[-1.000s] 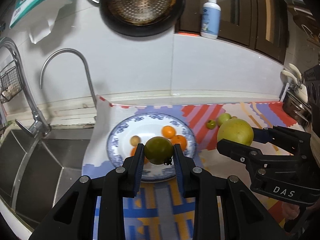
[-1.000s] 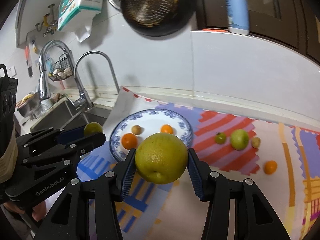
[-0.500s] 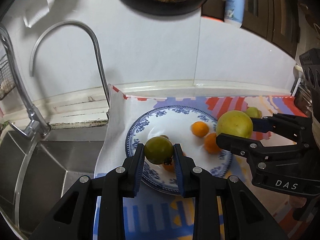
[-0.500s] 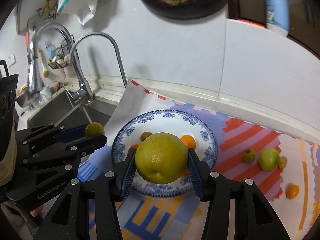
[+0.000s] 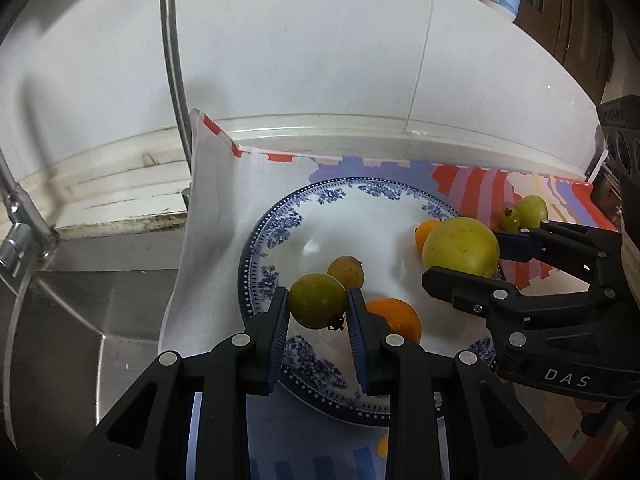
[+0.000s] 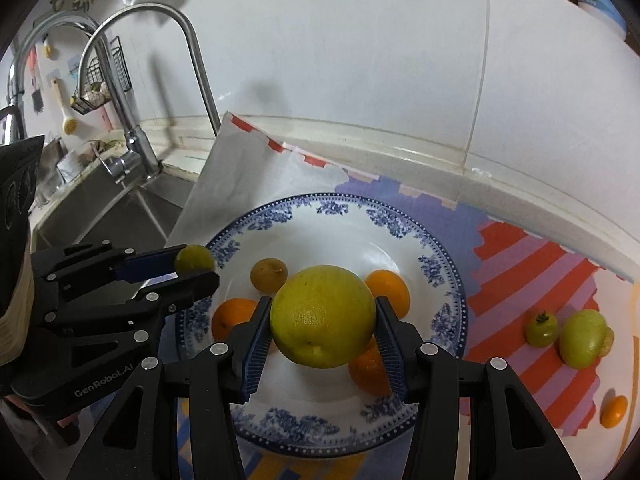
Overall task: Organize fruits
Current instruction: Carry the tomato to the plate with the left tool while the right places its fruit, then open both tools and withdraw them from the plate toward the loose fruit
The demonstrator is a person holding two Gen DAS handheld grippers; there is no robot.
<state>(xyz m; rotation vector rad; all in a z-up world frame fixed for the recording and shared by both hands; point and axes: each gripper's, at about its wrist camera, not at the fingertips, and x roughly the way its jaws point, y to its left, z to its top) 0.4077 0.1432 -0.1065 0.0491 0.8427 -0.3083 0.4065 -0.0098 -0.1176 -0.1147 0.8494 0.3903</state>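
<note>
My left gripper (image 5: 317, 307) is shut on a green tomato (image 5: 316, 305) and holds it over the left side of the blue-and-white plate (image 5: 280, 224). My right gripper (image 6: 323, 322) is shut on a large yellow-green citrus (image 6: 323, 316) and holds it over the middle of the plate (image 6: 340, 216). On the plate lie a small brownish fruit (image 6: 268, 275) and three oranges (image 6: 230, 318). In the right wrist view the left gripper (image 6: 188, 268) shows at the plate's left rim. The right gripper also shows in the left wrist view (image 5: 464, 258).
A striped mat (image 6: 532, 264) lies under the plate. On it to the right are a small green tomato (image 6: 541, 329), a green fruit (image 6: 582, 338) and a small orange (image 6: 614, 411). A steel sink (image 5: 80, 320) and a tap (image 6: 160, 80) are on the left, a tiled wall behind.
Both grippers have moved forward and down towards the plate with their fruit still held. The plate now looks larger and closer in both views.
</note>
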